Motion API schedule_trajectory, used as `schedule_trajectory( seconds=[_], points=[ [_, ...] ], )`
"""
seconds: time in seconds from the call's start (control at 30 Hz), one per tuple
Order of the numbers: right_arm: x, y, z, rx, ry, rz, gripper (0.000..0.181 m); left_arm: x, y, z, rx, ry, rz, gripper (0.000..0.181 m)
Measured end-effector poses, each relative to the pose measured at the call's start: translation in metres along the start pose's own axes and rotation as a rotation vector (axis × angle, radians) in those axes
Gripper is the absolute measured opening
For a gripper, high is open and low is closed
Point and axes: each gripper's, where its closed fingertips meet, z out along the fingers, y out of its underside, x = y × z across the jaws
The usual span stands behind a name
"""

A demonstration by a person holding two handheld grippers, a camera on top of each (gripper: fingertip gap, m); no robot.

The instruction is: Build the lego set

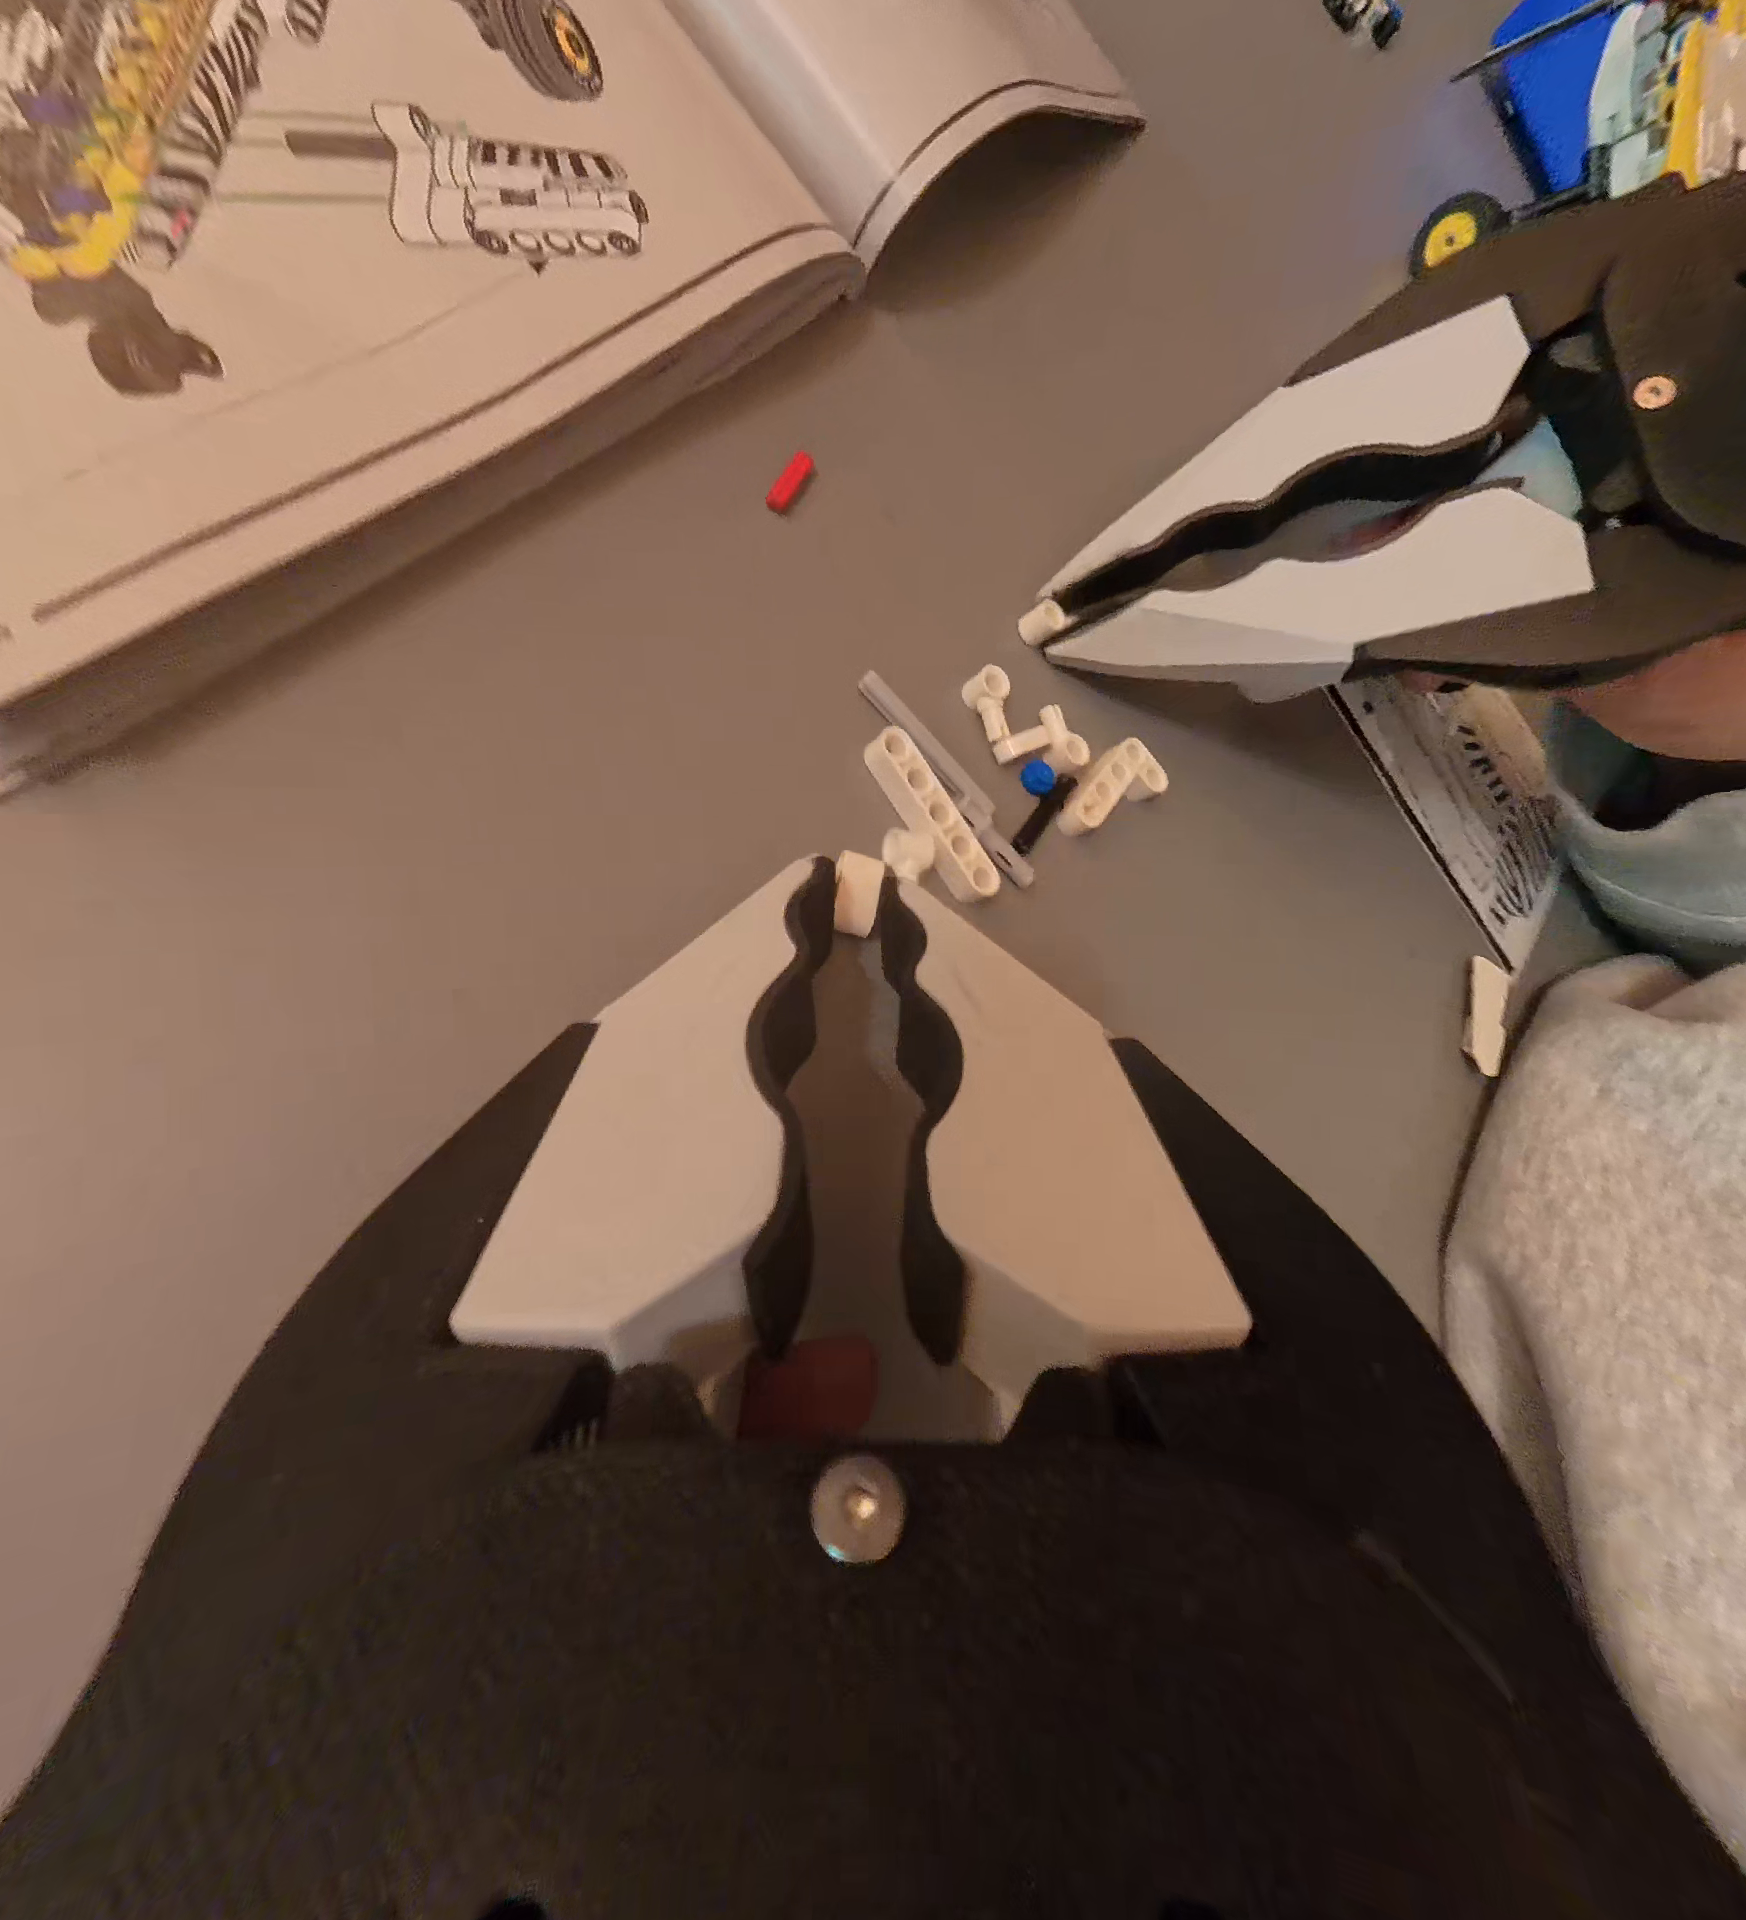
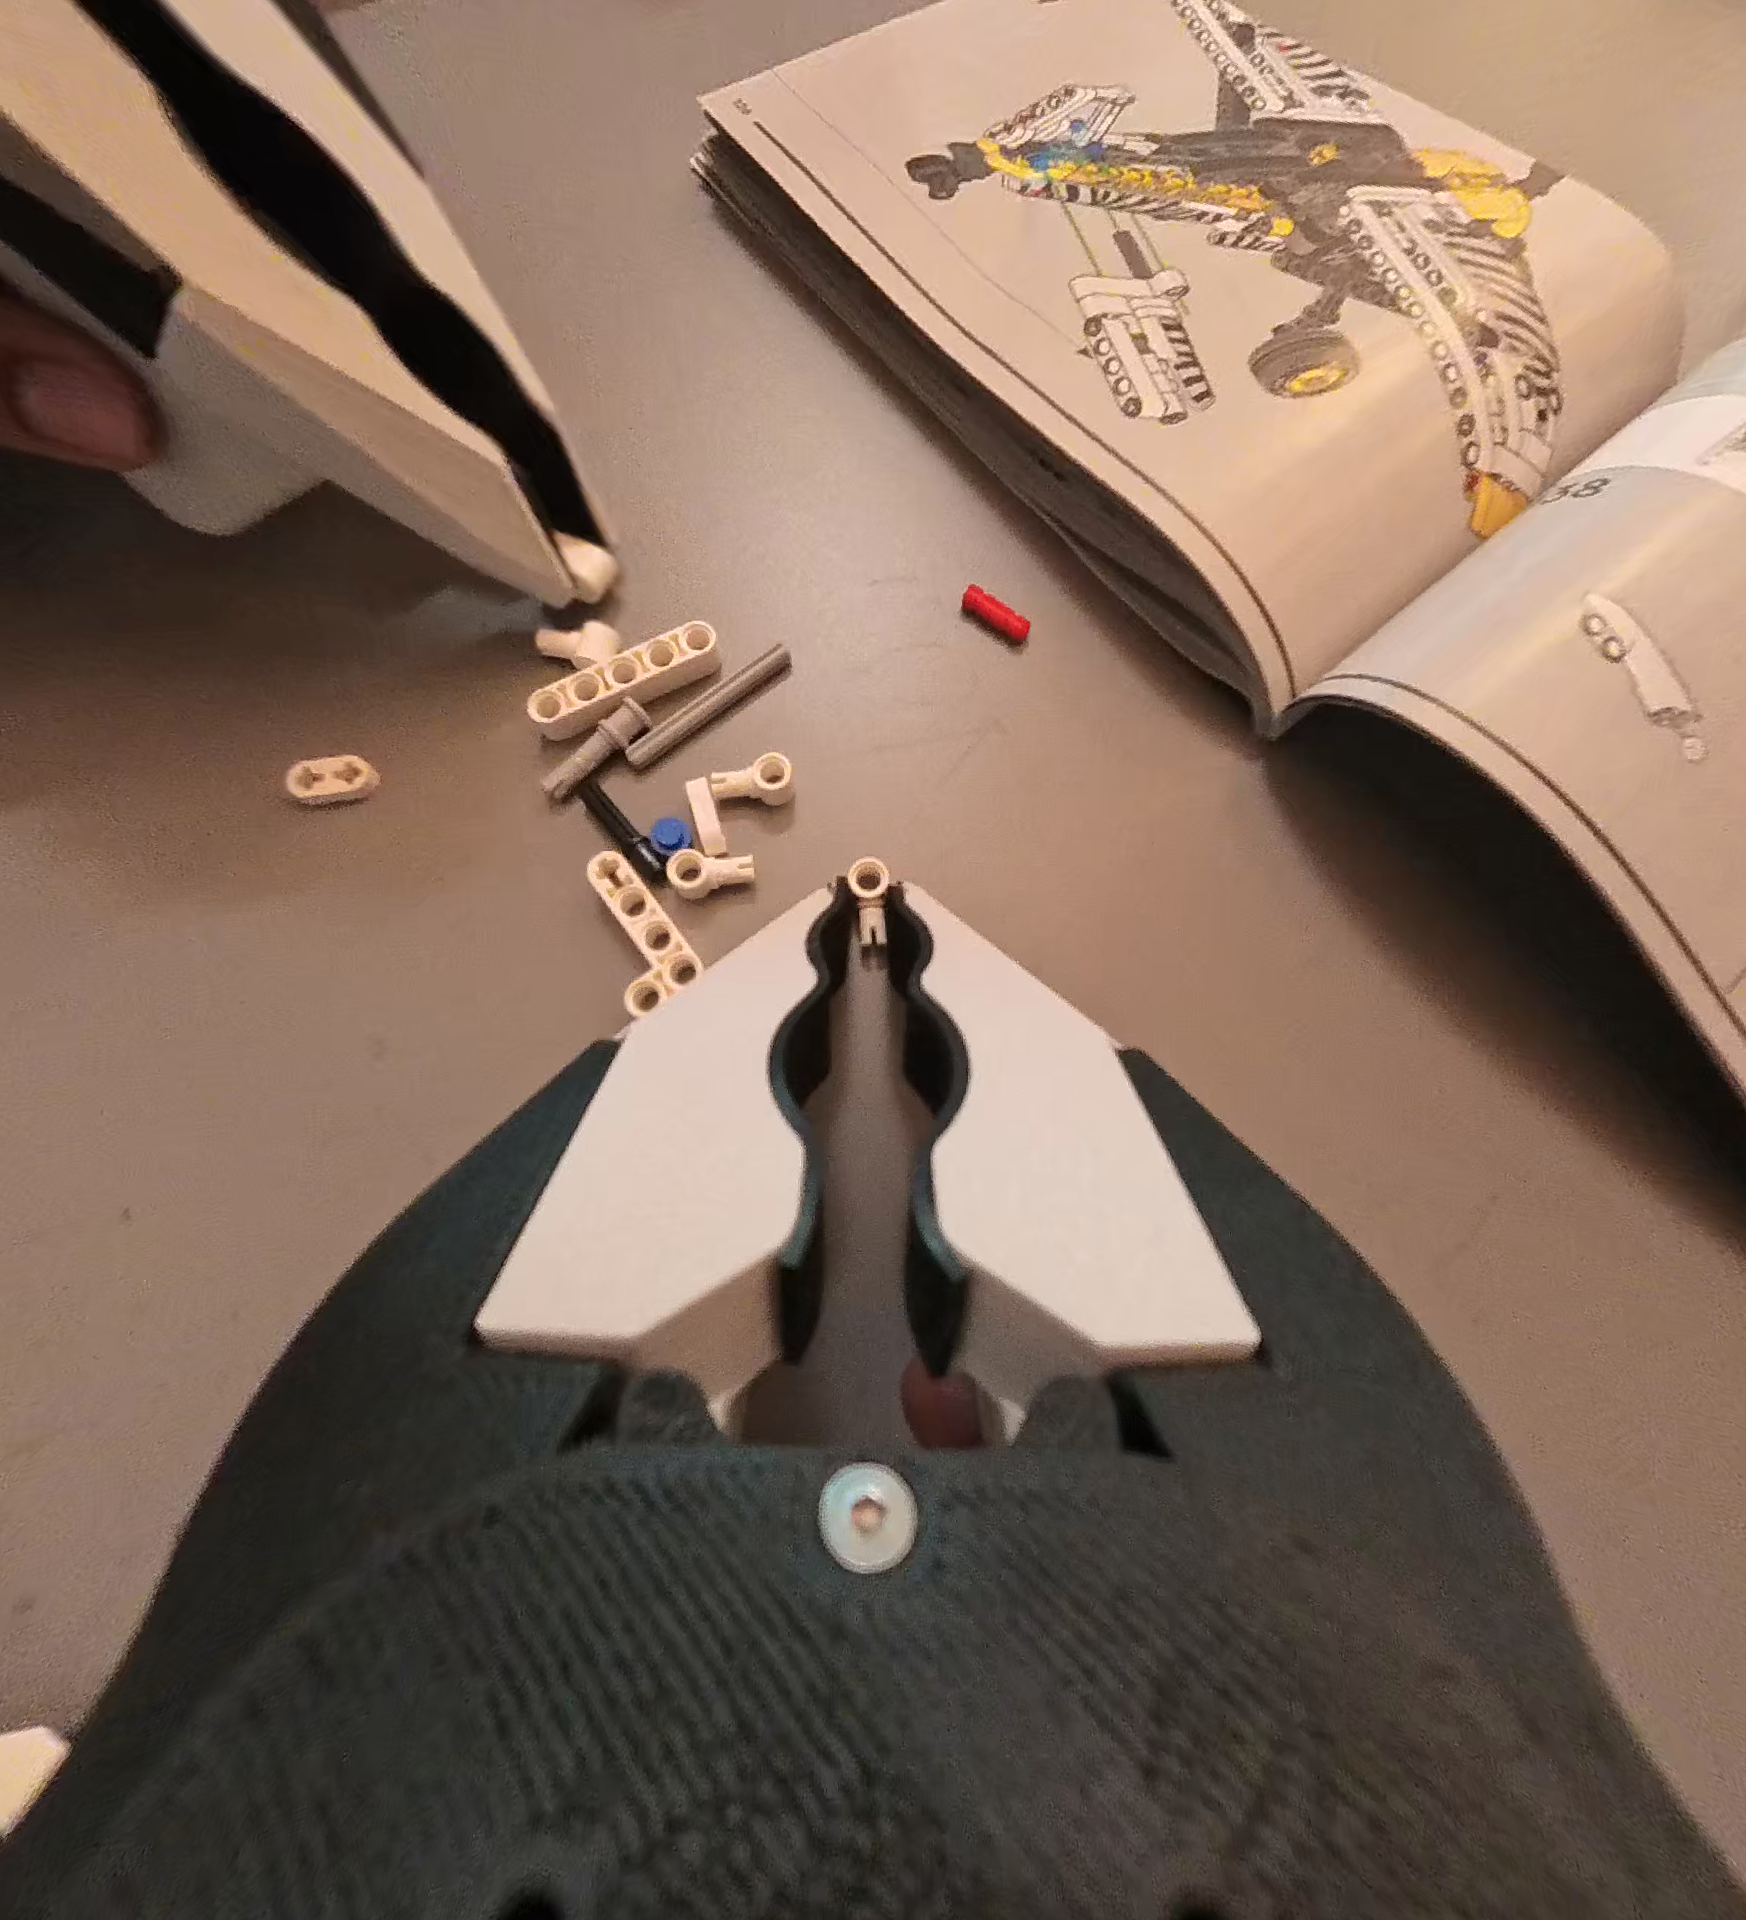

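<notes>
1. The open paper instruction booklet [image 2: 1316,343] lies at 1 o'clock on the grey table [image 2: 952,748], carrying printed diagrams and small page numbers.
2. The left gripper [image 1: 856,888] pinches a small white plastic connector piece [image 1: 858,896] at its tips.
3. The right gripper [image 2: 867,902] pinches a small white pin connector with a round ring end [image 2: 867,883], long axis along the fingers, ring outward toward 12 o'clock.
4. Loose white beams [image 2: 625,681] lie at 10 o'clock, a small red cylindrical peg [image 2: 994,613] apart from them.

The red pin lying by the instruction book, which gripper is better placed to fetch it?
Neither is free: the left gripper and right gripper each pinch a small white piece. The right looks slightly better placed, since the red pin lies ahead of its fingers.
</notes>
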Motion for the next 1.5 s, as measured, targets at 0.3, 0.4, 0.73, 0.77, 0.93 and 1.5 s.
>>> schedule_trajectory(
  seconds=[0.3,0.4,0.73,0.77,0.93,1.5],
  points=[
    [-0.007,0.004,-0.01,-0.011,-0.037,0.024,0.005,0.018,0.015,-0.002,-0.002,0.081,-0.039,0.009],
    [-0.009,0.003,-0.004,-0.015,-0.039,0.019,0.006,0.02,0.014,0.002,-0.014,0.079,-0.029,0.01],
    [-0.008,-0.011,-0.02,0.078,-0.035,0.042,0.019,0.025,-0.013,-0.017,0.059,0.13,-0.037,0.02],
    [-0.007,-0.012,-0.026,0.096,-0.036,0.056,0.018,0.025,-0.022,-0.017,0.077,0.123,-0.017,0.02],
    [-0.012,-0.011,-0.05,0.166,-0.045,0.099,0.018,0.015,-0.06,0.016,0.067,0.056,0.112,0.014],
    [-0.018,0.013,-0.085,0.264,-0.065,0.186,0.017,-0.008,-0.049,0.043,-0.079,-0.145,0.212,0.004]
  ],
)
